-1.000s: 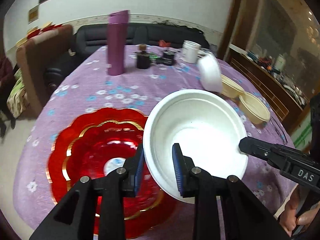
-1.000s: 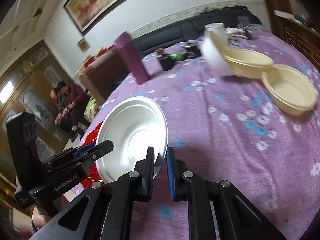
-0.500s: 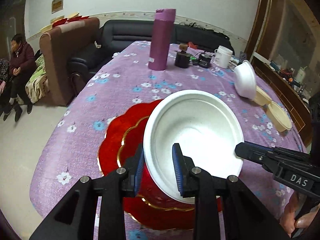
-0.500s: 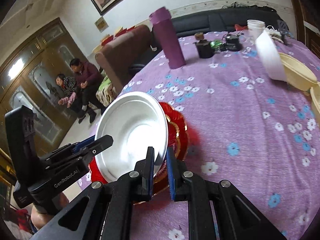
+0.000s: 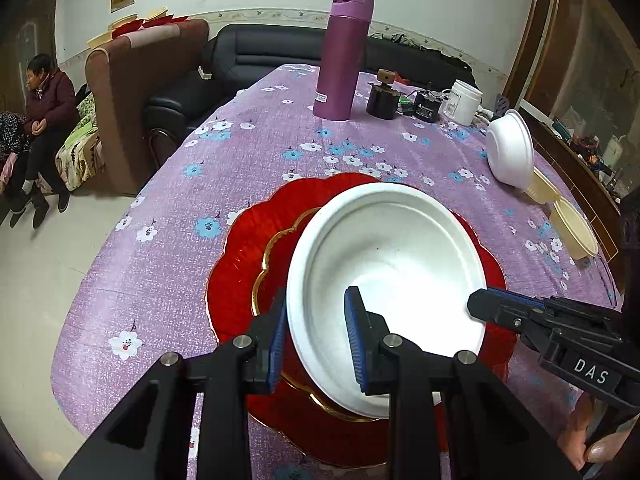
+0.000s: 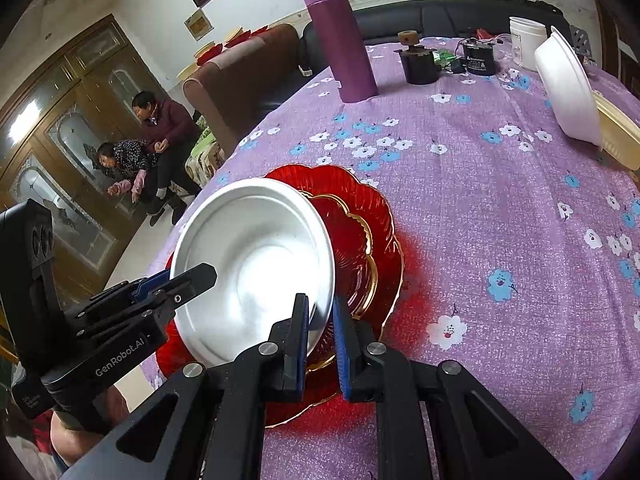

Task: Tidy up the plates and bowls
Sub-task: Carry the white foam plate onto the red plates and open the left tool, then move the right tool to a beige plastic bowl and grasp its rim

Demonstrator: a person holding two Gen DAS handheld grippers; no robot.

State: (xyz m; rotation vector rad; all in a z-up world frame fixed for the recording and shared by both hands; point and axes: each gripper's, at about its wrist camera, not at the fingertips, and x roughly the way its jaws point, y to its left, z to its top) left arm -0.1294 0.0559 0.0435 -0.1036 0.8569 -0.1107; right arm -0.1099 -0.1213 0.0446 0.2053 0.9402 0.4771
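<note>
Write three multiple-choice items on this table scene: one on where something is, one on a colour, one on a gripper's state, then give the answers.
1. Where is the large white bowl?
A. over the red plate
B. beside the purple flask
C. on the floor

2. What colour is the tablecloth?
A. green
B. purple with flowers
C. plain white

3. How does the left gripper stand?
A. wide open, empty
B. shut on the bowl's rim
C. shut on the flask

Answers: 1 A, red shows around and under the bowl. 2 B, blue and white flowers on purple. 3 B, its pads clasp the near rim, like the right gripper on the opposite rim.
</note>
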